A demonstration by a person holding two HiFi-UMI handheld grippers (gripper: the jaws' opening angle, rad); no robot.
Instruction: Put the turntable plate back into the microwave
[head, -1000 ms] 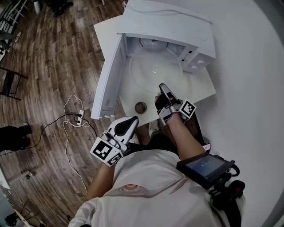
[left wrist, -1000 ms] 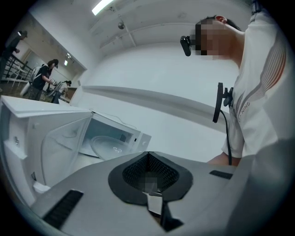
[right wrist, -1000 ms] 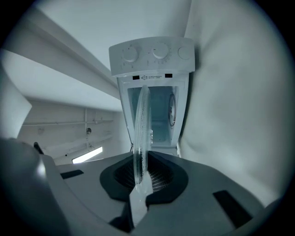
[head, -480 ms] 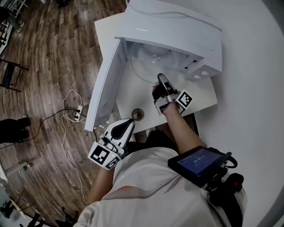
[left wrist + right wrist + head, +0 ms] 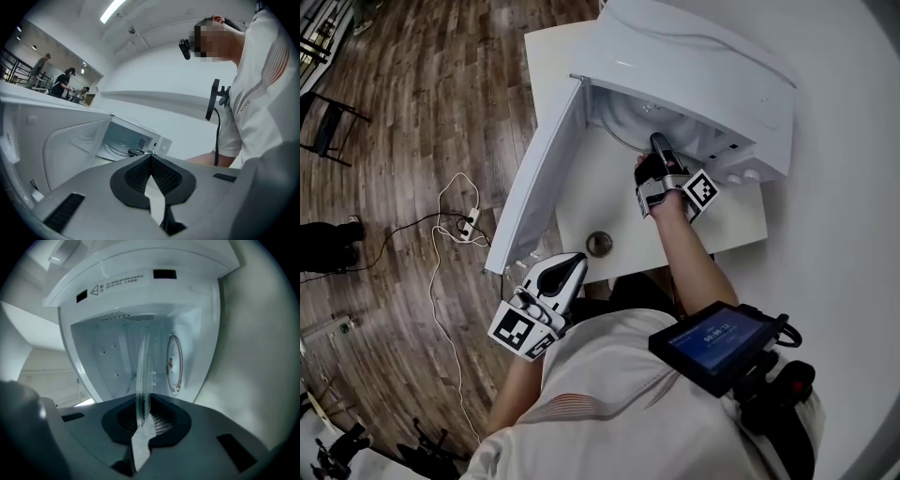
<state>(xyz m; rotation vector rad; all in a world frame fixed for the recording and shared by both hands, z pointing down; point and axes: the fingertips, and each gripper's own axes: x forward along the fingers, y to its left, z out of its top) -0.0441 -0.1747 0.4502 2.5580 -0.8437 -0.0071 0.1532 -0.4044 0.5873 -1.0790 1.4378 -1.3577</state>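
Observation:
The white microwave [image 5: 703, 66] stands on a white table [image 5: 727, 223] with its door [image 5: 542, 183] swung open to the left. My right gripper [image 5: 659, 148] is shut on the rim of the clear glass turntable plate [image 5: 623, 124], which reaches into the cavity. In the right gripper view the plate [image 5: 142, 376] shows edge-on between the pads, with the roller ring [image 5: 174, 363] on the cavity floor beyond it. My left gripper [image 5: 575, 264] hangs shut and empty near the table's front edge, apart from the plate. From the left gripper view the open microwave [image 5: 129, 139] lies ahead.
A small round metal object [image 5: 599, 244] sits on the table in front of the microwave. A power strip with white cables [image 5: 467, 225] lies on the wooden floor to the left. The open door borders the left side of the cavity.
My right gripper has carried the plate forward from above the table into the microwave's opening. The left gripper has stayed near the body.

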